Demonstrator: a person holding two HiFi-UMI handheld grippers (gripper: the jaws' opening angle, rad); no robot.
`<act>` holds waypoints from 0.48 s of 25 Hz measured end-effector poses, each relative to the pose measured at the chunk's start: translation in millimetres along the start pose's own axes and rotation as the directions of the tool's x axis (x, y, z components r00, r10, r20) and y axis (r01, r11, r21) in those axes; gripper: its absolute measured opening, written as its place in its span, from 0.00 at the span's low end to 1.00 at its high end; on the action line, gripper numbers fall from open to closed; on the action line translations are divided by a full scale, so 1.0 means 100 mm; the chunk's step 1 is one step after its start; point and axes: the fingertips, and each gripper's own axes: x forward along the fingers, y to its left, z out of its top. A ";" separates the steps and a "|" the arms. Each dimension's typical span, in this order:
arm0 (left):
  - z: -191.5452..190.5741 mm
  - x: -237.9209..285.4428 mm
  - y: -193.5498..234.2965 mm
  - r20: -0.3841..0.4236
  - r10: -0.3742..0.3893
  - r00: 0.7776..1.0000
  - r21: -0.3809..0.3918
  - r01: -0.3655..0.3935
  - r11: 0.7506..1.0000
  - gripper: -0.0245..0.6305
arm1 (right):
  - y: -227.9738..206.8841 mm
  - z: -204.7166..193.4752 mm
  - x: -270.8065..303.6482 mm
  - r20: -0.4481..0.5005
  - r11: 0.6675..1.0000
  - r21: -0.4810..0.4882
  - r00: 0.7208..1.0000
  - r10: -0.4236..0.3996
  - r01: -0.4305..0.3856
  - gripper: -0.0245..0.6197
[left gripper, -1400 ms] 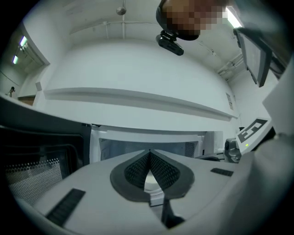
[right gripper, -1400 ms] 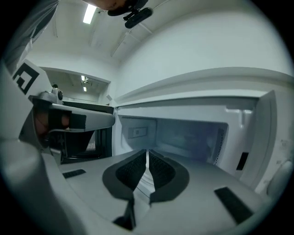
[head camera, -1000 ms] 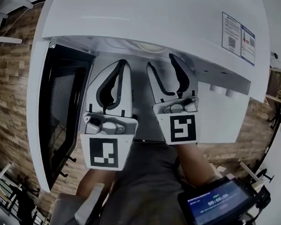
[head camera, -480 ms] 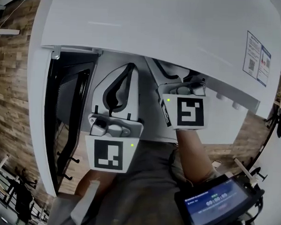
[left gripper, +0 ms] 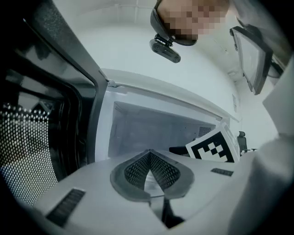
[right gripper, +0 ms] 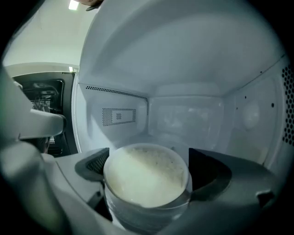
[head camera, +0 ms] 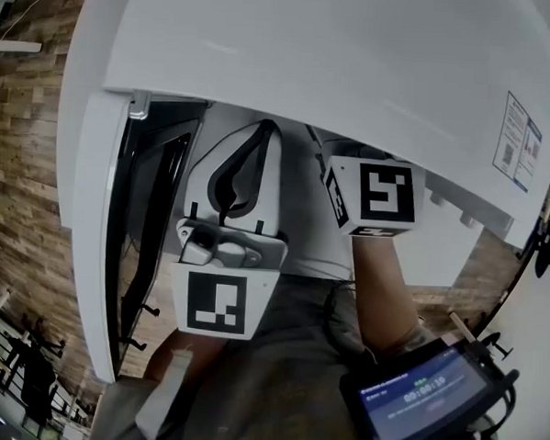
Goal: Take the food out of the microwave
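The right tongs [right gripper: 148, 158], jaws just spread wide inside the microwave [right gripper: 193, 114], straddle the food bowl [right gripper: 146, 179] (6 o'clock in their view) without pinching it. At their 9 o'clock, the left tongs [left gripper: 149, 156] are pressed together, empty.

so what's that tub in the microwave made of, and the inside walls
Tub: probably clear plastic, glossy; its wall looks see-through below the pale contents.
Microwave inside walls: likely painted or enamelled metal, smooth white, with rows of punched vent holes.
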 end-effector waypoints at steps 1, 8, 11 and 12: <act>0.00 -0.01 0.01 -0.001 0.000 1.000 0.001 0.000 1.000 0.05 | 0.00 -0.02 0.01 -0.011 1.000 -0.010 1.000 0.001 -0.001 0.86; -0.01 -0.05 -0.01 -0.003 0.009 1.000 -0.002 -0.009 1.000 0.05 | 0.02 -0.07 0.02 -0.052 0.998 -0.061 0.998 0.020 -0.023 0.85; 0.00 -0.09 -0.04 -0.003 0.012 1.000 0.002 -0.012 1.000 0.05 | 0.07 -0.08 -0.03 -0.049 0.998 -0.057 0.998 0.033 -0.036 0.85; 0.01 -0.10 -0.05 -0.001 0.014 1.000 0.005 -0.014 1.000 0.05 | 0.08 -0.09 -0.06 -0.045 0.998 -0.051 0.998 0.035 -0.038 0.85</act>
